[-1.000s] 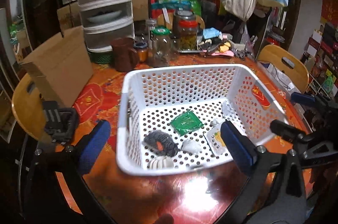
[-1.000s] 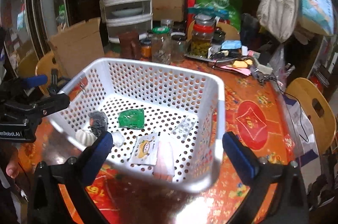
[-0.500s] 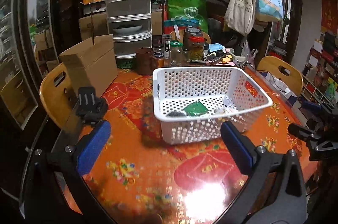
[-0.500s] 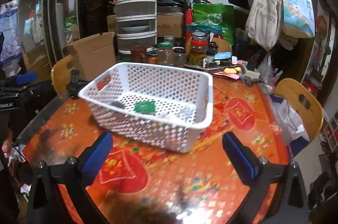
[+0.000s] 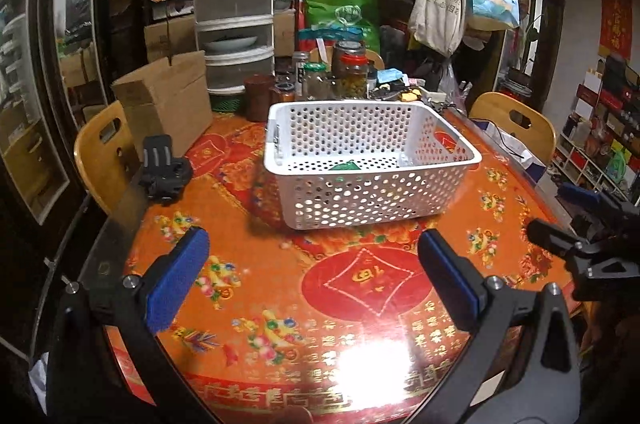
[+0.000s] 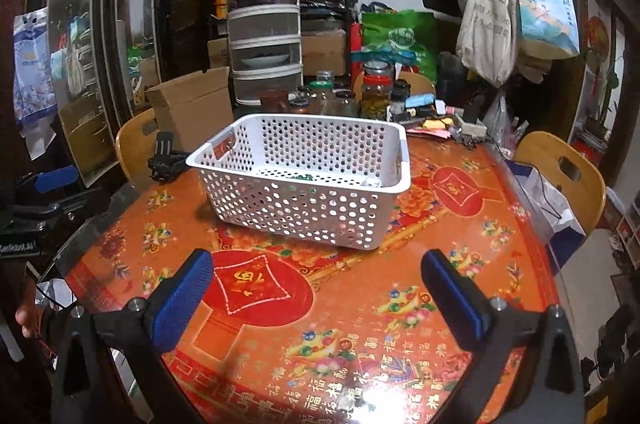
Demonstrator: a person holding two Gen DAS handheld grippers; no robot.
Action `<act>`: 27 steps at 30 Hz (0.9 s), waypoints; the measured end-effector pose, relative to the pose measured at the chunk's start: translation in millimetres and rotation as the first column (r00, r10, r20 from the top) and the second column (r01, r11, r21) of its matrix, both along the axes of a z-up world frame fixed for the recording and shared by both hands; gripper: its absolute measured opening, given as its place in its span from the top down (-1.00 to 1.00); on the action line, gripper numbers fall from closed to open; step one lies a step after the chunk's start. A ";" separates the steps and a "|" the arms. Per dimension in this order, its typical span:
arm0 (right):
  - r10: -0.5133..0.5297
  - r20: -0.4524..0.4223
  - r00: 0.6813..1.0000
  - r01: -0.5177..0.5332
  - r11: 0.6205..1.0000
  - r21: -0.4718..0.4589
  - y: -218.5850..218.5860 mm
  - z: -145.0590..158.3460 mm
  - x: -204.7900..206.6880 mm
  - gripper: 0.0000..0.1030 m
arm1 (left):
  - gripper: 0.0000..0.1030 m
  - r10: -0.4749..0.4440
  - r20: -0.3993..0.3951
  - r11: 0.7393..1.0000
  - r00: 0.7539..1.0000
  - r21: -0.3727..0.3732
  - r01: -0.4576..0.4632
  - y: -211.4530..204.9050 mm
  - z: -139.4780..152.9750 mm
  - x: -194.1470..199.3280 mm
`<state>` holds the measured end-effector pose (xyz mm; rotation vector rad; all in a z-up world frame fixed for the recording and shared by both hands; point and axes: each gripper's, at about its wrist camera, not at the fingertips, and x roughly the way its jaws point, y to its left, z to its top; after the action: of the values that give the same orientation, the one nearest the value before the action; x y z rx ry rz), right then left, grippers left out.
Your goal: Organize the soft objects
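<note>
Both grippers pulled way back from basket (image 5: 372,160) vs 1s ago; left gripper (image 5: 310,280) & right gripper (image 6: 316,300) spread wide, empty. Soft stuff inside, prob done.

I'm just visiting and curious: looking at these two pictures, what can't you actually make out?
- White basket: in both wrist views its near wall hides most of the contents; only a green packet peeks over.
- Jars behind the basket: labels too small to read.
- Left gripper and right gripper: handles and holding hands cut off by the bottom edges.
- Near table edge: washed out by lamp glare.
</note>
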<state>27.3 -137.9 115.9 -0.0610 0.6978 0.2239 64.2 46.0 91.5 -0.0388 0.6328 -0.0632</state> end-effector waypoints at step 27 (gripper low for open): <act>-0.033 -0.021 0.999 0.033 0.999 0.015 -1.5 -11.0 18.4 -1.00 | -1.00 0.001 -0.035 1.000 0.999 0.012 -0.001 -9.0 -9.6 36.0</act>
<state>45.7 -139.5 104.8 -0.0330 0.7168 0.1981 100.1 37.0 81.9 -0.0285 0.6683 -0.0577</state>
